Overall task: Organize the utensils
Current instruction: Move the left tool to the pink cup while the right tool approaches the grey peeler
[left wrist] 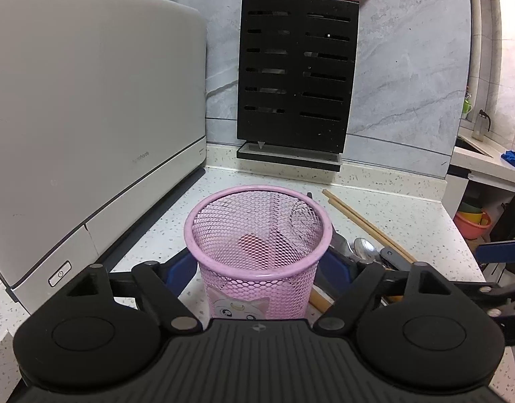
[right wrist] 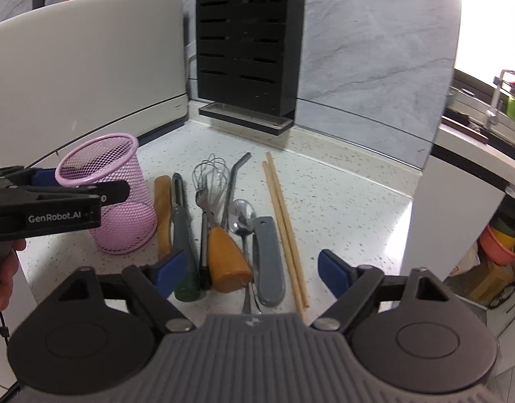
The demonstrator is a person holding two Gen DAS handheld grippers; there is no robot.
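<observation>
Pink mesh cup stands upright on the speckled bench, lower centre of the left wrist view, between the blue pads of the left claw; whether the pads press it cannot be told. Utensils lie in a row at centre of the right wrist view: whisk, spoon, chopsticks, wooden-handled tool. Right claw open above their near ends, gripping nothing. Black knife block at upper centre.
</observation>
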